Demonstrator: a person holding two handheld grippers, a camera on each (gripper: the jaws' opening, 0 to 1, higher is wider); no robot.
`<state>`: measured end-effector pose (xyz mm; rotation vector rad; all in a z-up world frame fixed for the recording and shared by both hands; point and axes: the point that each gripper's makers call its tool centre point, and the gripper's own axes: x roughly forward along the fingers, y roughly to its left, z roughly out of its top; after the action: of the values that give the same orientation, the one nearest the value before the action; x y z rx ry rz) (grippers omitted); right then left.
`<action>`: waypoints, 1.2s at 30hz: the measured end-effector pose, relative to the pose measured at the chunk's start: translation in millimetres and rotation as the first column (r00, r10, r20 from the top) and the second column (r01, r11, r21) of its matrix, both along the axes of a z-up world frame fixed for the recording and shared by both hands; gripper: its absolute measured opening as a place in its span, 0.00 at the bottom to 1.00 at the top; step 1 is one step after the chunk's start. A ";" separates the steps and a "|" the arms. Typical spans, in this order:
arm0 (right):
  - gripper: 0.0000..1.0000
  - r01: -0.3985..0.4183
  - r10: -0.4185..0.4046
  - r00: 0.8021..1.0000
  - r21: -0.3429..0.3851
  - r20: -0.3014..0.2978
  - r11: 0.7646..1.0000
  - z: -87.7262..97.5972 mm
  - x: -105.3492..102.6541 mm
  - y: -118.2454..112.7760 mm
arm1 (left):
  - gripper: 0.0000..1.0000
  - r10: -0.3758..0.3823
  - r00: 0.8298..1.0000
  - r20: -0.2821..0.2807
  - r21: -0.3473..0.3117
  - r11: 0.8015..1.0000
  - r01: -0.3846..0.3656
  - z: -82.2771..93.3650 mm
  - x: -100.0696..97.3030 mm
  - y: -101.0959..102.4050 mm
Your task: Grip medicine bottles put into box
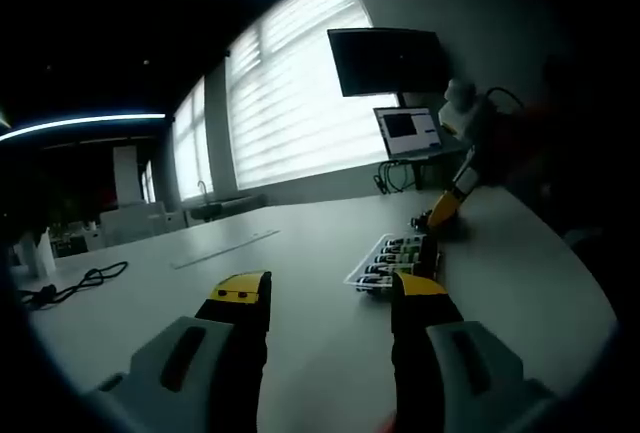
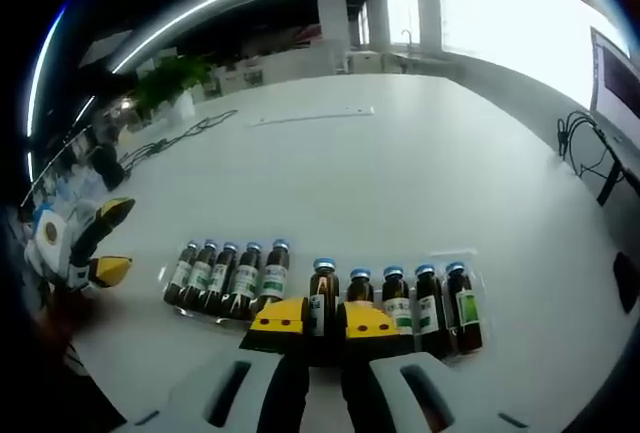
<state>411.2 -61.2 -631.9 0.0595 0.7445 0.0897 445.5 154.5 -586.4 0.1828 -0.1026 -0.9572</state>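
While the right gripper [image 2: 323, 325] is pinching one small bottle [image 2: 323, 293] in the middle of the row in the clear tray [image 2: 168, 275], the bottle is lying flat, blue cap pointing away. Pulling crooked could be knocking its neighbors loose. The left gripper [image 1: 330, 298] is waiting, jaws spread wide.

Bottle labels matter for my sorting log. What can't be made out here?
- Right gripper view: label text on the bottles is too small and blurred.
- Same view: the right gripper covers the lower part of the bottle between its jaws.
- Left gripper view: the left gripper partly hides the distant tray.
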 end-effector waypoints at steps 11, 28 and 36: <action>0.08 -0.021 0.021 1.000 -0.014 0.014 1.000 0.7 0.7 2.9 | 0.41 -0.001 1.000 0.002 -0.004 1.000 0.001 0.8 0.1 0.3; 0.01 -0.018 0.020 0.998 -0.024 0.065 1.000 11.7 -1.0 3.5 | 0.41 -0.002 1.000 0.005 0.006 1.000 0.002 0.1 -0.9 -0.5; 0.00 -0.025 0.026 0.998 -0.026 0.059 0.999 7.4 -4.6 5.8 | 0.41 0.000 1.000 0.007 0.009 1.000 0.000 0.5 -1.3 -0.7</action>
<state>406.6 -55.4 -624.5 0.0230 0.6869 0.1059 444.3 153.8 -585.9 0.1945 -0.1048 -0.9576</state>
